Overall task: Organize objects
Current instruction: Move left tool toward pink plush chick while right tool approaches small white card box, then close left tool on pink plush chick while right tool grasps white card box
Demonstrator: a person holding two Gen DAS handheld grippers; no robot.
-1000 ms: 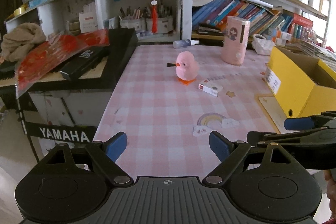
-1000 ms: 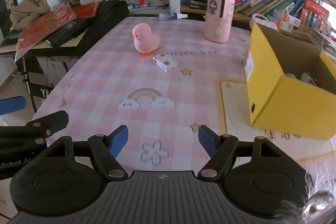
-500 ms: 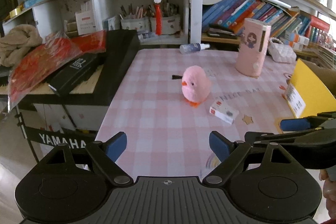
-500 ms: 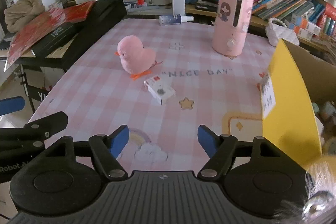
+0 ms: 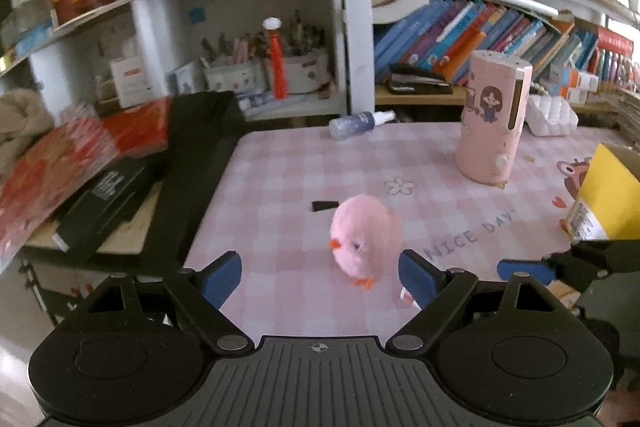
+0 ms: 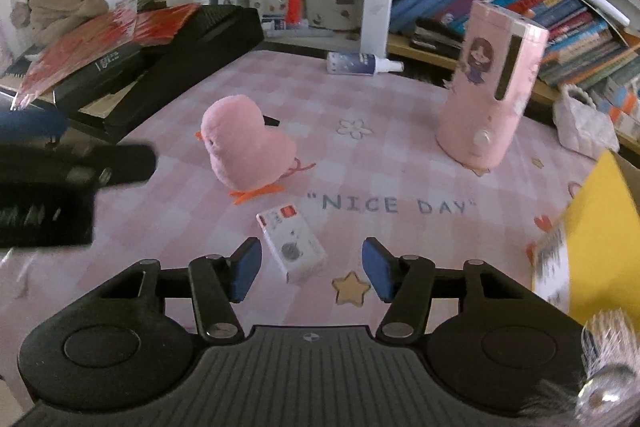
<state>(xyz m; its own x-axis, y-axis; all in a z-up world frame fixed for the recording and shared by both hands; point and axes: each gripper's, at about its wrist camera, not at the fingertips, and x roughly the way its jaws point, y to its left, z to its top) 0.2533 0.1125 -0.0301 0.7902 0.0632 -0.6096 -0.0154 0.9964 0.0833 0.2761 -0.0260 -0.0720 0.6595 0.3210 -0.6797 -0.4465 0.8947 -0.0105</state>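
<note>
Two grippers are over the pink checked table [image 5: 280, 179], and I take the left wrist view first. My left gripper [image 5: 320, 273] has its jaws wide apart, nothing pressed between the blue pads. The pink chick [image 5: 362, 235] stands on the table between them, nearer the right pad, its beak turned left. A small black piece [image 5: 324, 205] lies just beyond the chick. The tall pink canister [image 5: 494, 119] stands upright far right, and a spray bottle [image 5: 358, 123] lies on its side at the far edge by the shelves. The yellow box [image 5: 608, 203] is at the right edge. My right gripper's arm comes in low on the right, beside the box.

From the right wrist view, my right gripper [image 6: 312, 269] has its jaws closing, at a middling gap. The small white box [image 6: 292, 247] lies flat on the table between the pads, closer to the left one; I see neither pad pressing it. The chick [image 6: 246, 147] stands just beyond the box, to the left. The canister [image 6: 492, 95] leans in this lens far right, and the yellow box [image 6: 600, 247] fills the right edge. My left gripper's arm shows blurred at the left.
</note>
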